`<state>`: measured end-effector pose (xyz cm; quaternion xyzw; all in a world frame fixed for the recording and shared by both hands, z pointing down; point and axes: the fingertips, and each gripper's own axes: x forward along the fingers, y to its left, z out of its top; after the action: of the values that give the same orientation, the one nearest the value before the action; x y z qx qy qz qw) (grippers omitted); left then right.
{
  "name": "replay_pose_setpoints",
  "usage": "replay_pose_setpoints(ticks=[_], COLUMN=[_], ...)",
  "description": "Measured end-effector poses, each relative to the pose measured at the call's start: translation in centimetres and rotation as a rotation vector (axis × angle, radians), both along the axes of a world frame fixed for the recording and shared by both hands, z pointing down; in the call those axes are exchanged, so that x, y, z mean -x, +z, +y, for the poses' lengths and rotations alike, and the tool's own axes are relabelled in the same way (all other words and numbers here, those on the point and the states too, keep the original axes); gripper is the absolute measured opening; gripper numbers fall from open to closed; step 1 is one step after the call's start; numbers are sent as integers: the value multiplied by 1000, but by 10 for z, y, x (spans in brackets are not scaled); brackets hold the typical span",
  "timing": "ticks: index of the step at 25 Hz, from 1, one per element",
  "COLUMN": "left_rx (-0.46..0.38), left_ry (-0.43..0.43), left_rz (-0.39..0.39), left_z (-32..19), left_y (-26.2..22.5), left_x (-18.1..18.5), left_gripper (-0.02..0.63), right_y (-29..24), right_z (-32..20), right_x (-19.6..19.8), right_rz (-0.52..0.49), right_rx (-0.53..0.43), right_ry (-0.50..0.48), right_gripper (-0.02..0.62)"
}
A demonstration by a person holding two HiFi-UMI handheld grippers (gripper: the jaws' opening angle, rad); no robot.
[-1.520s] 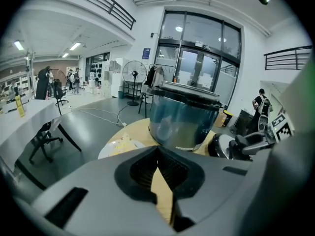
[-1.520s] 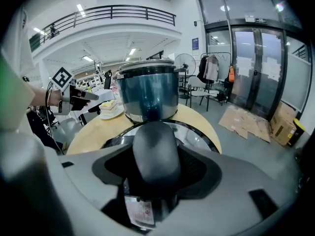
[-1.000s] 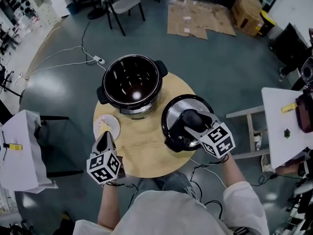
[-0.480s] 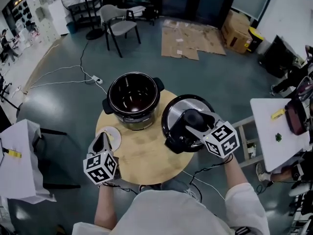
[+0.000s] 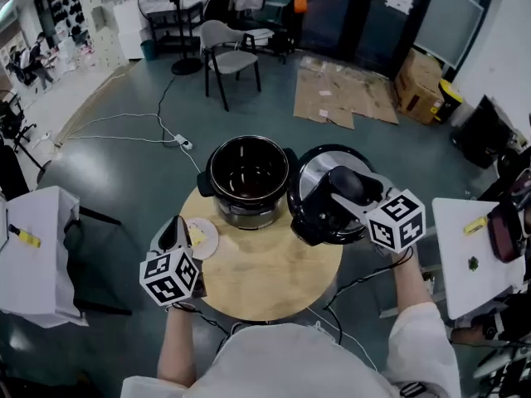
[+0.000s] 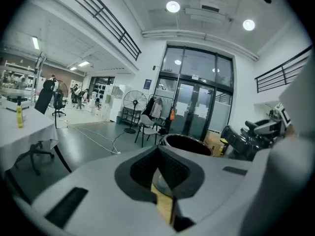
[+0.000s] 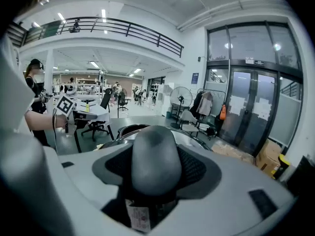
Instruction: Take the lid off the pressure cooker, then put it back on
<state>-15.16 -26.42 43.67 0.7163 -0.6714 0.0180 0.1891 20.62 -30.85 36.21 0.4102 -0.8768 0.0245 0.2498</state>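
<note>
Slightly down-tilted, the right claw (image 5: pixel 347 199) grips the lid (image 5: pixel 315 175) by its handle (image 7: pixel 151 165).

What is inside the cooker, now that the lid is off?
Inside the cooker only a dark, shiny inner pot shows, and no food is visible. Its near inner wall is hidden from the head view.

Head camera looks steeply down on the table (image 5: pixel 274 280); gripper cameras (close behind their jaws) both show the cooker pot (image 5: pixel 247 210).
</note>
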Motion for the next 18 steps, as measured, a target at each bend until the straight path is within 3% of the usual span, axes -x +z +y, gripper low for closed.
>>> replay_pose_setpoints(ticks=[8,18], left_rx=[-30,-22], left_ry=[-105,-220], left_rz=[25,3], left_z=[3,21], left_y=[-6,-1], left_x=[25,52], left_gripper=[-5,-6], right_y=[-26,-29], right_z=[-43,-83], right_x=[34,94], right_rz=[7,16], right_rx=[-45,-38], right_ry=[-124,-344], right_gripper=[279,279])
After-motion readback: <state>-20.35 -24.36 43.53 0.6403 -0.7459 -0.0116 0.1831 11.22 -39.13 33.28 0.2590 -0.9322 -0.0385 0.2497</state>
